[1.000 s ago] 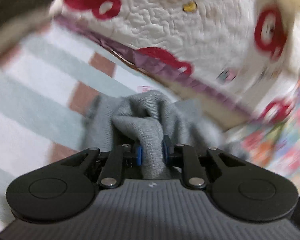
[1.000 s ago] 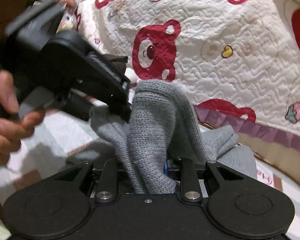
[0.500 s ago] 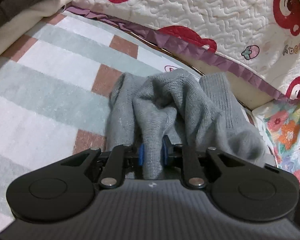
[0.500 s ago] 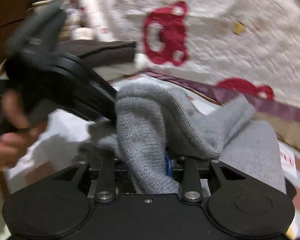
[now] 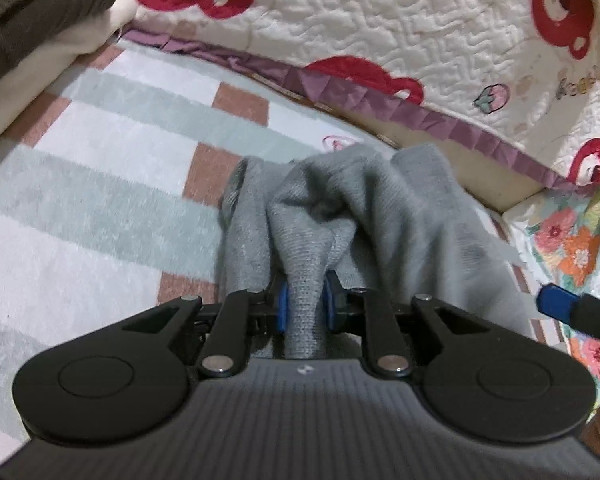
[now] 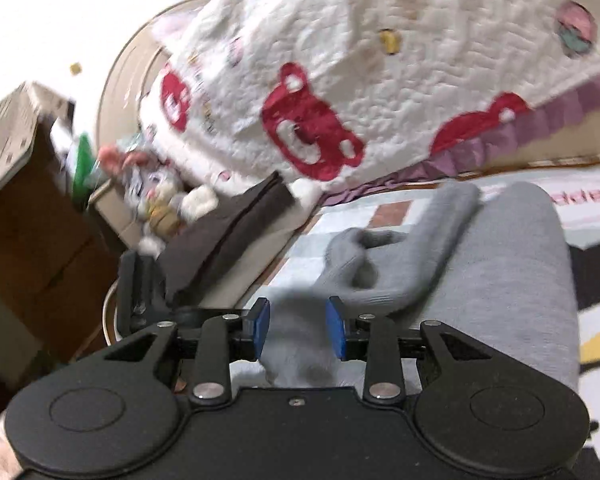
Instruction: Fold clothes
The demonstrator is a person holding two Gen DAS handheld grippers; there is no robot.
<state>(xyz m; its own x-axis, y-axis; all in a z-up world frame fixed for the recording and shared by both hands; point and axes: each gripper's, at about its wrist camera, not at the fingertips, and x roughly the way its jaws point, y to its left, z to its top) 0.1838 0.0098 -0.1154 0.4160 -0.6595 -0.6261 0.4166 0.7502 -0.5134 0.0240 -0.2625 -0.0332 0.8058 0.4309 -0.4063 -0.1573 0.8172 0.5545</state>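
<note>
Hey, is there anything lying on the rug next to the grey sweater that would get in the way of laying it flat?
Nothing visible does. The left gripper pinches a fold of the grey sweater, and the checked rug beside it shows bare. The folded brown cloth lies off at the rug's edge, apart from the sweater.

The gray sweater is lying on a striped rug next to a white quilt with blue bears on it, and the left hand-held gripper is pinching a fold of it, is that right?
Not quite: the bears on the white quilt are red, not blue, as the left wrist view shows. The rest holds: the gray sweater lies on the striped rug beside that quilt, and the left hand-held gripper pinches a fold of it.
</note>
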